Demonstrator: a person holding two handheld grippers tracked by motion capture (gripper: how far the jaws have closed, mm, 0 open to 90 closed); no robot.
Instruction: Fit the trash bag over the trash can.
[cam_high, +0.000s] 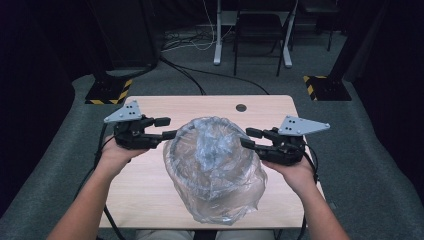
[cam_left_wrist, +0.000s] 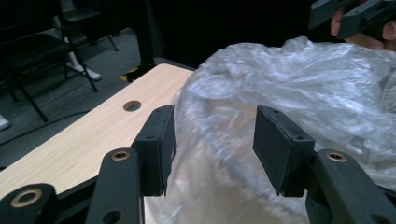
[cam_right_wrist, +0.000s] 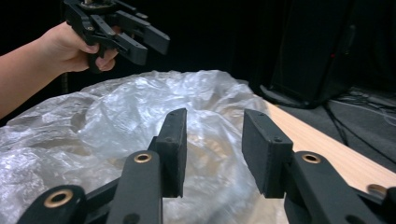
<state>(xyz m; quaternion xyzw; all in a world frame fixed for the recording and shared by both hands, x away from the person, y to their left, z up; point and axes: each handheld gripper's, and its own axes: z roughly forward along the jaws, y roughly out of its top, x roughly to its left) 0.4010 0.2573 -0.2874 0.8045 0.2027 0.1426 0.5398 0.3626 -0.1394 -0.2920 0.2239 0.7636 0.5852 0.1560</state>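
Observation:
A round dark bin wrapped in a clear plastic bag (cam_high: 212, 167) stands in the middle of the light wooden table (cam_high: 150, 195). My left gripper (cam_high: 166, 128) hovers at the bag's left side, its jaws open and empty, pointing right toward the plastic. In the left gripper view the crinkled bag (cam_left_wrist: 299, 88) lies beyond the open gripper (cam_left_wrist: 212, 149), apart from the pads. My right gripper (cam_high: 250, 137) is at the bag's right side, open and empty, pointing left. In the right gripper view the bag (cam_right_wrist: 116, 116) spreads beneath the gripper (cam_right_wrist: 212, 154), and the left gripper (cam_right_wrist: 140, 39) hangs above its far side.
A cable hole (cam_high: 241, 107) sits near the table's far edge. Grey carpet surrounds the table; black stand bases with yellow-striped corners (cam_high: 107, 91) (cam_high: 325, 87) stand behind it, with a chair (cam_high: 260, 30) and a white desk frame (cam_high: 218, 35) farther back.

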